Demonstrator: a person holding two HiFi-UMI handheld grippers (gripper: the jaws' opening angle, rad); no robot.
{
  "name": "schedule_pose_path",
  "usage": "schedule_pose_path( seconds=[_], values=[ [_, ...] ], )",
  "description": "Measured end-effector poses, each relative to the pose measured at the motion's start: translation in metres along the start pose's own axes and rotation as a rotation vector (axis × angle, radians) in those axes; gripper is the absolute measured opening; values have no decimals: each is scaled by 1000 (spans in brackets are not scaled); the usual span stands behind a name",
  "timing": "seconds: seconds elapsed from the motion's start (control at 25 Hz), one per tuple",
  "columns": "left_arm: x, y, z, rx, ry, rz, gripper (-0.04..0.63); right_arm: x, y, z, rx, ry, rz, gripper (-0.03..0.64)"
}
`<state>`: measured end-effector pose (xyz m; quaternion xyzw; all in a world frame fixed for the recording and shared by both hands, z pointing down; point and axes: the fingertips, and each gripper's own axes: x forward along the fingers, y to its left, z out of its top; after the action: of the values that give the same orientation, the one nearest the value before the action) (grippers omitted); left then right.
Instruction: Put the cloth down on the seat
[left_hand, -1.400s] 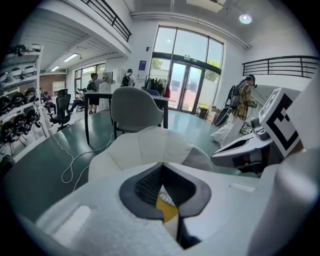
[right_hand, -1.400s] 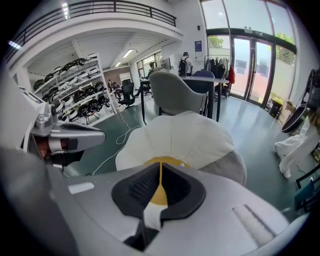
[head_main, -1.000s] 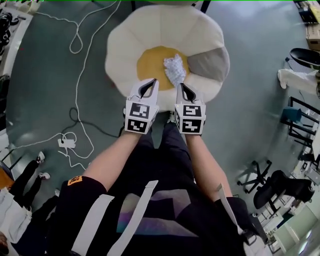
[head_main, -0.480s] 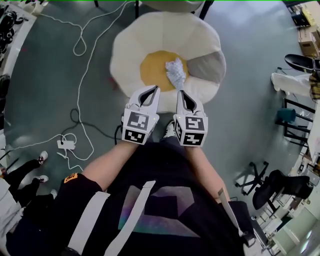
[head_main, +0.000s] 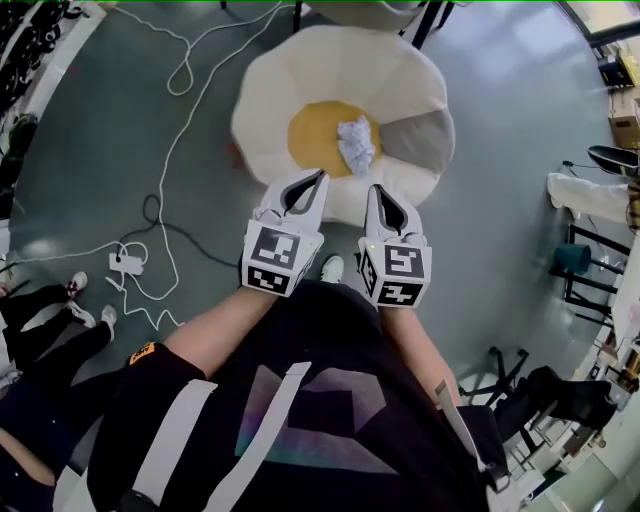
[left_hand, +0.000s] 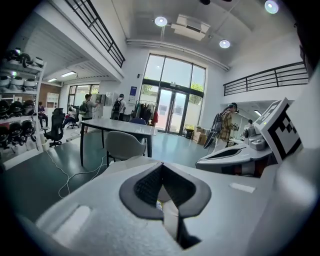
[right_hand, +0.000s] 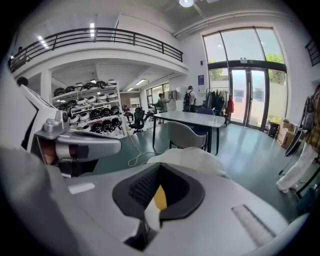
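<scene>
While cloth (head_main: 355, 143) lies crumpled on seat (head_main: 300, 70), L claw (head_main: 321, 173) & R claw (head_main: 373, 187) hover clenched, empty.

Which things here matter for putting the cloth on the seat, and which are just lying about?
Job in hand:
cloth, crumpled on the seat
left hand-held gripper, shut, empty
right hand-held gripper, shut, empty

Lying about:
power strip on the floor
office chair

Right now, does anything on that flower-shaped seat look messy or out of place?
The small white cloth lies crumpled in a heap, not spread, on the right edge of the yellow centre of the cream flower-shaped cushion seat, beside its single grey petal. Nothing looks spilled or damaged.
</scene>
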<state>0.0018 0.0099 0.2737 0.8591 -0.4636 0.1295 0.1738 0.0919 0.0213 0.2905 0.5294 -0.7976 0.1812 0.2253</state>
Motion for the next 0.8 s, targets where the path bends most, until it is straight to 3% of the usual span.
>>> schedule_pose_path(
  seconds=[0.4,0.8],
  values=[
    [-61,-72,5,-28,-74,83,-2,-84,-1,-5,-72,-92,92,0],
    [-106,-102,19,53,-116,79,-2,-135,10,0,-90,-155,113,0]
  ],
)
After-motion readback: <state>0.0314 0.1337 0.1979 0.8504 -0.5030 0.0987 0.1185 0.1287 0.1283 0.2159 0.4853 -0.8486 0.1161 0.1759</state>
